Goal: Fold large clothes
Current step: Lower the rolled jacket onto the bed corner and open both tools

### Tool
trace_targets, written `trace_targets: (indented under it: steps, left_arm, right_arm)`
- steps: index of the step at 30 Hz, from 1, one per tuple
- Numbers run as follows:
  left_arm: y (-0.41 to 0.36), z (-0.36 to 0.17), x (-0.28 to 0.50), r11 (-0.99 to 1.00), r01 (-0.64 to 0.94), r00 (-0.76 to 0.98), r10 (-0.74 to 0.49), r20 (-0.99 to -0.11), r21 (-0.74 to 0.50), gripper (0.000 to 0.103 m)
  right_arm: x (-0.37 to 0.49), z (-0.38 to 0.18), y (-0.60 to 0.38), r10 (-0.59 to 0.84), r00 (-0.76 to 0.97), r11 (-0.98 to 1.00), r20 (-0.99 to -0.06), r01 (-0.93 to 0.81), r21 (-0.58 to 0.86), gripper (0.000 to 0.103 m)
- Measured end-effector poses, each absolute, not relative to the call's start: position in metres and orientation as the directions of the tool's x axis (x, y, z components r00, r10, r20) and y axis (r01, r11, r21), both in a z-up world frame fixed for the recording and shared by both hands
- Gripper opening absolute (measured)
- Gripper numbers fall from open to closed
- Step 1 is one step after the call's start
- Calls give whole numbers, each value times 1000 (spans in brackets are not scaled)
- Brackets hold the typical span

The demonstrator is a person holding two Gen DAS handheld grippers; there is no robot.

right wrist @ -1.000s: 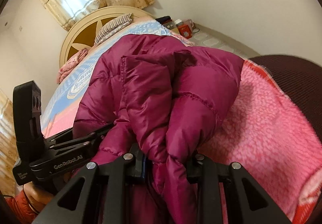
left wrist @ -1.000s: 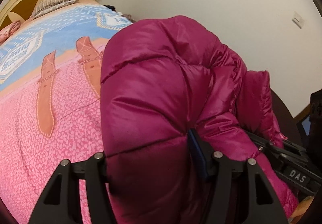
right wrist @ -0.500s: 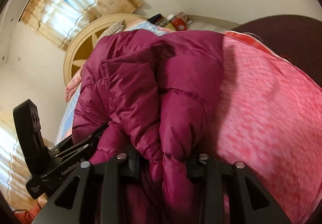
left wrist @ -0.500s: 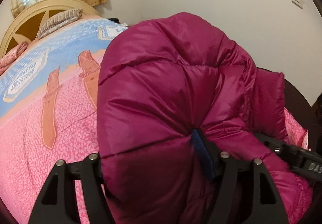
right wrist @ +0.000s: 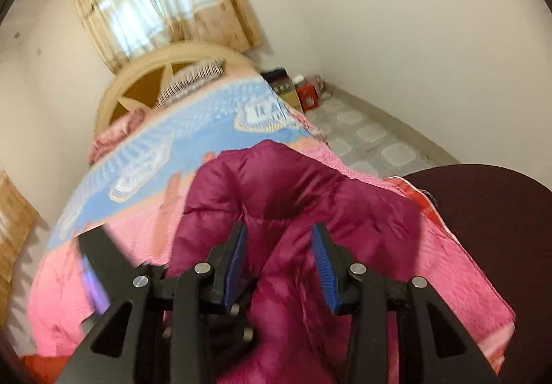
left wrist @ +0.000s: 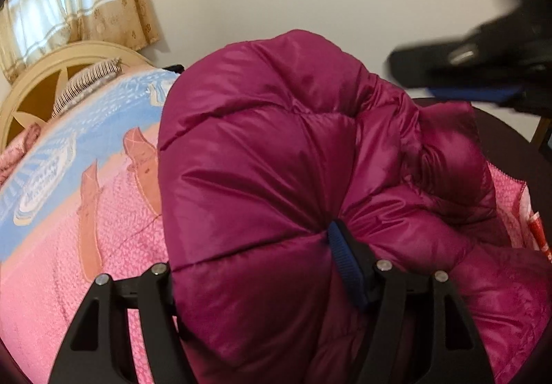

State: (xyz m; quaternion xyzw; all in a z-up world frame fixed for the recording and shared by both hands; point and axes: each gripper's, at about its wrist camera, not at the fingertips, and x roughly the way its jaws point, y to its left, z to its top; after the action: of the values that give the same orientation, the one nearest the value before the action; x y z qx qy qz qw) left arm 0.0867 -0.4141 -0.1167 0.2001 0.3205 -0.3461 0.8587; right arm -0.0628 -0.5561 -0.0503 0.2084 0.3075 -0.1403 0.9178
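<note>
A magenta puffer jacket [left wrist: 262,177] lies bunched on the bed near its foot; it also shows in the right wrist view [right wrist: 300,197]. My left gripper [left wrist: 255,266] is shut on a thick fold of the jacket, which hides the left finger. My right gripper [right wrist: 279,256] is open and raised above the jacket, with its blue pads [right wrist: 322,263] apart and nothing between them. The right gripper also appears blurred at the upper right of the left wrist view [left wrist: 476,73].
The bed has a pink and blue blanket [left wrist: 69,211] and a cream headboard [right wrist: 162,73] with a striped pillow [left wrist: 86,87]. A dark round surface [right wrist: 500,228] sits to the right. Boxes [right wrist: 303,90] stand on the tiled floor by the wall.
My right gripper has let go of the jacket, opened and lifted up and away. My left gripper still holds its fold and has tilted upward a little.
</note>
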Motion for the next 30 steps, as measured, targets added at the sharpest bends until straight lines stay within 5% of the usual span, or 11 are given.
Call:
trace_targets:
  steps: [5, 13, 19, 26, 30]
  left_arm:
    - [-411, -116, 97, 674, 733, 526, -479, -703, 89, 75]
    - [-408, -121, 132, 712, 701, 437, -476, -763, -43, 103]
    - [-410, -132, 160, 706, 681, 308, -515, -800, -192, 103]
    - [-402, -110, 141, 710, 698, 386, -484, -785, -95, 102]
    - [-386, -88, 127, 696, 713, 411, -512, -754, -84, 102]
  right_arm:
    - [-54, -92, -589, -117, 724, 793, -680, 480, 375, 34]
    - [-70, -140, -605, -96, 781, 706, -617, 490, 511, 33]
    - [-65, -137, -584, -210, 746, 741, -632, 544, 394, 33]
    - [-55, -123, -571, -250, 716, 777, -652, 550, 306, 34]
    - [-82, -94, -556, -257, 781, 809, -569, 496, 316, 34]
